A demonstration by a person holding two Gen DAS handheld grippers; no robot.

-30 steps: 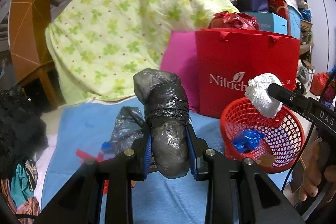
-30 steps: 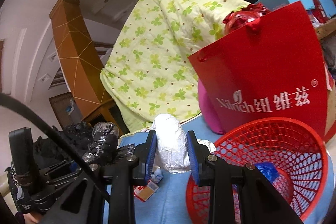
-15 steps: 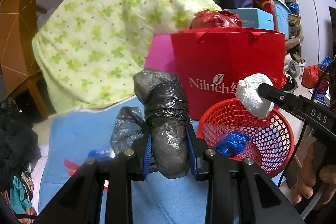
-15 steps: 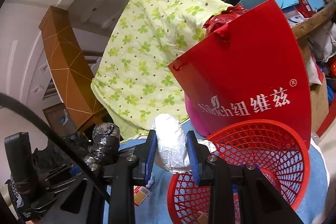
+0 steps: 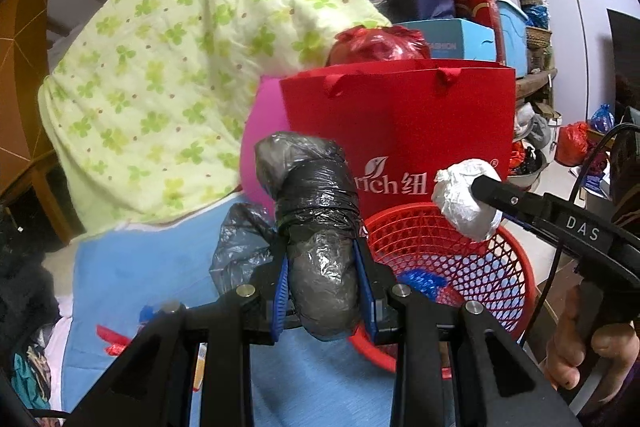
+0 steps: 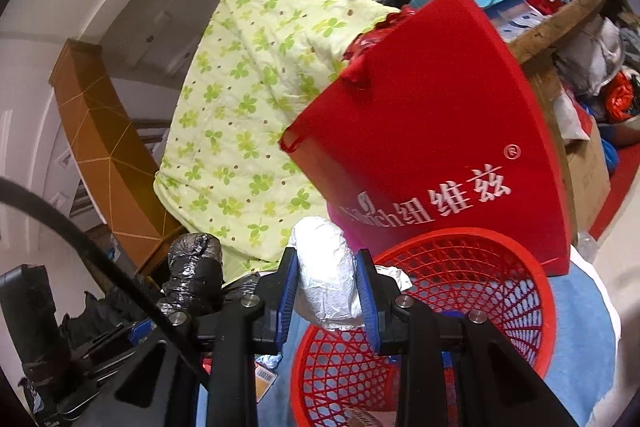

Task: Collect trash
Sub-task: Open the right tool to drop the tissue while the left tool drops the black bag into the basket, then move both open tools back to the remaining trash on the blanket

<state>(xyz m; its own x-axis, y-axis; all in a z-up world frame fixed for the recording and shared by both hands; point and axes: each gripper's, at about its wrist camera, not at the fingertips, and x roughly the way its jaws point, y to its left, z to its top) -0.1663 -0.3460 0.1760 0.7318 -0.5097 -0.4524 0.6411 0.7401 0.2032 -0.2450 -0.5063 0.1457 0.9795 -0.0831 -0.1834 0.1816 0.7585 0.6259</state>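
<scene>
My left gripper (image 5: 322,287) is shut on a rolled grey-black plastic bag bundle (image 5: 316,227), held upright at the near-left rim of the red mesh basket (image 5: 500,287). My right gripper (image 6: 326,291) is shut on a crumpled white paper wad (image 6: 326,275), held over the basket's (image 6: 480,307) left rim. In the left wrist view the same white wad (image 5: 466,201) hangs above the basket, clamped by the right gripper, with a hand (image 5: 588,351) on its grip. A blue wrapper (image 5: 422,283) lies inside the basket. The black bundle (image 6: 196,279) also shows at lower left in the right wrist view.
A red paper bag (image 5: 400,131) stands right behind the basket, a pink cushion (image 5: 262,147) and a green-flowered quilt (image 5: 160,87) to its left. Small scraps (image 5: 116,343) and a loose grey bag (image 5: 240,247) lie on the blue cloth (image 5: 140,279). Boxes and bags pile up behind.
Both grippers have drifted right toward the basket with their loads still clamped. The white wad now hangs further over the basket, and the black bundle has reached its rim.
</scene>
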